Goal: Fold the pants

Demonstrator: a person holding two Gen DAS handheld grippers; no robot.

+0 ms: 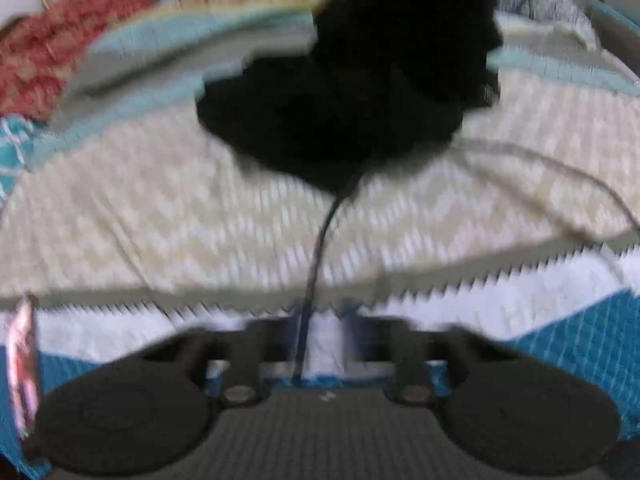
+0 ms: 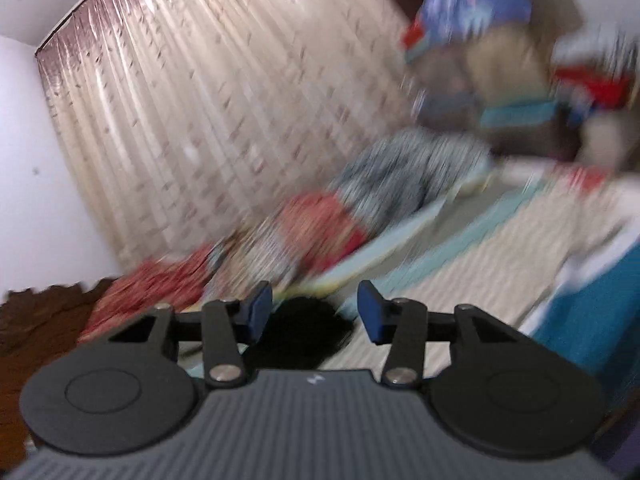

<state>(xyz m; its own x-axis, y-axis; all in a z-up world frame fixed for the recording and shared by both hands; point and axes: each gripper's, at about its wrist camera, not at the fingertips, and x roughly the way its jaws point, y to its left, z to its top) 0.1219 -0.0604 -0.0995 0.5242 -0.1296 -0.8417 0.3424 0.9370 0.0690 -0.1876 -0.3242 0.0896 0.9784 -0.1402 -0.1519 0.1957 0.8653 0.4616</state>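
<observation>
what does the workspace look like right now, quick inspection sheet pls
surface: bed with a beige patterned cover, teal bands along its far edge.
job's things: black pants, bunched in a heap, not yet folded.
clutter: red patterned cloth and grey patterned cloth at the far side.
grippers: left gripper shut, a dark cord between its fingers; right gripper open, holding nothing.
cables: thin dark cord running up to the pants.
surroundings: pleated curtain; view blurred.

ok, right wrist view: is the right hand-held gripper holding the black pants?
No: the right hand-held gripper has blue pads apart with nothing between them, and the crumpled black pants lie beyond on the patterned bedspread.
</observation>
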